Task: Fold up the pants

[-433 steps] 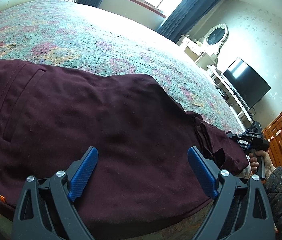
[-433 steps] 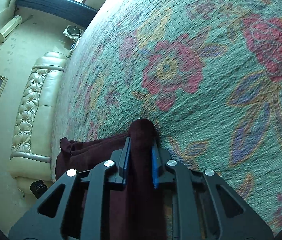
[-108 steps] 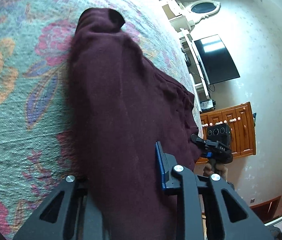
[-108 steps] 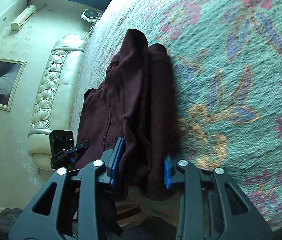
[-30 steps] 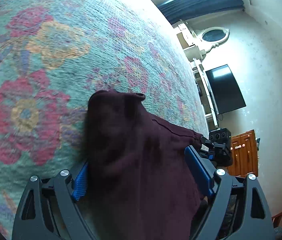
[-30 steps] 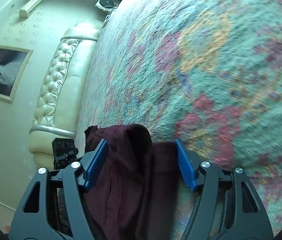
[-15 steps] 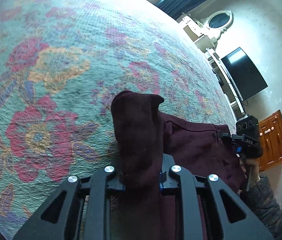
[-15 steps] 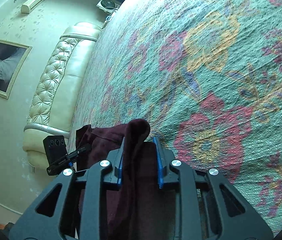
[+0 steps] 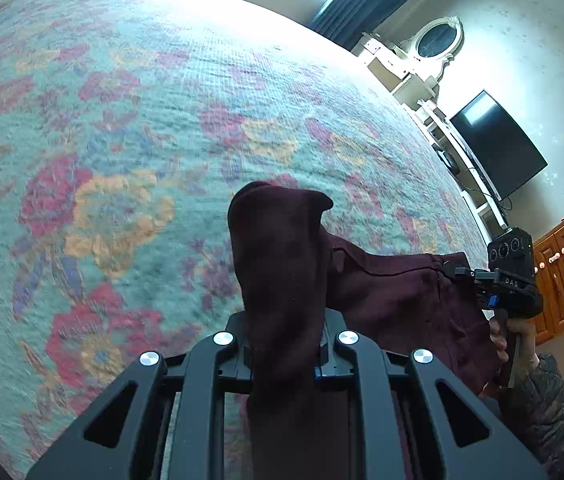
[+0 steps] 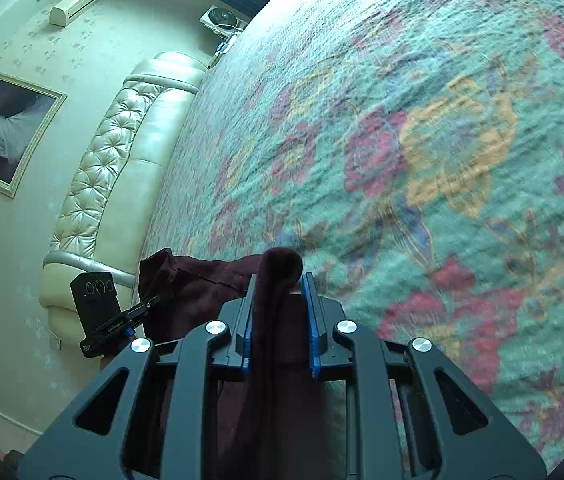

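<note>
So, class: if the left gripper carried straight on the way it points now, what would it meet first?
Probably the floral green bedspread. The left gripper, shut on the dark maroon pants, tilts down toward it; nothing else shows ahead, though depth is unclear.

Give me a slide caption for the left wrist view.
Left gripper shut on maroon pants above the floral bedspread.

A: Floral bedspread (image 9: 130, 128), teal ground. Dark television (image 9: 498, 152) by the far wall.
B: Noted. Tufted cream headboard (image 10: 98, 184); framed picture (image 10: 2, 124) on the wall beside it.
</note>
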{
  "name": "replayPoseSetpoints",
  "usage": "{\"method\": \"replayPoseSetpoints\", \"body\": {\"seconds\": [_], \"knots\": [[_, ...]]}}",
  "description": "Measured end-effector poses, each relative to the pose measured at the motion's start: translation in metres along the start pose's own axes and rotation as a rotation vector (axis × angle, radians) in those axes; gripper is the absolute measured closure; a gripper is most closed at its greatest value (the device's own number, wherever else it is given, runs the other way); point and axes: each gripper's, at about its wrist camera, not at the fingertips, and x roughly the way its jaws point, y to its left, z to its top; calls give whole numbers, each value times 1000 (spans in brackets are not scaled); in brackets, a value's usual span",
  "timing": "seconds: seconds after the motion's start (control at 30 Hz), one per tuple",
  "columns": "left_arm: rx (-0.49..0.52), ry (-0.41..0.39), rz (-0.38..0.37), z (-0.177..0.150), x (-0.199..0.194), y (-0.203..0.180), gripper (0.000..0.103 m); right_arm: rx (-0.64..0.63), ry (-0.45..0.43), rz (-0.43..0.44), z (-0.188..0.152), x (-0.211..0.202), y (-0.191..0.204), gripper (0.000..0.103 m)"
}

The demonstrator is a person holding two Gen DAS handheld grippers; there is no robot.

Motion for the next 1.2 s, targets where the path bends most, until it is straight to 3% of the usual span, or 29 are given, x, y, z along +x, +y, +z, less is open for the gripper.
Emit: {"method": "replayPoseSetpoints", "body": {"seconds": [0.47, 0.87, 1.07, 1.2], "knots": [[-55, -12, 66, 42, 17, 37, 85, -14, -15, -32, 60, 47, 15, 84], [-94, 2, 55, 49, 26, 55, 84, 54, 3, -56, 74, 69, -8, 84], [-113, 6, 36, 47, 30, 62, 79, 97, -5, -22, 69, 70, -18, 84], [-149, 12, -24, 48, 31, 72, 66, 152, -7, 38, 67, 68, -28, 81]]}}
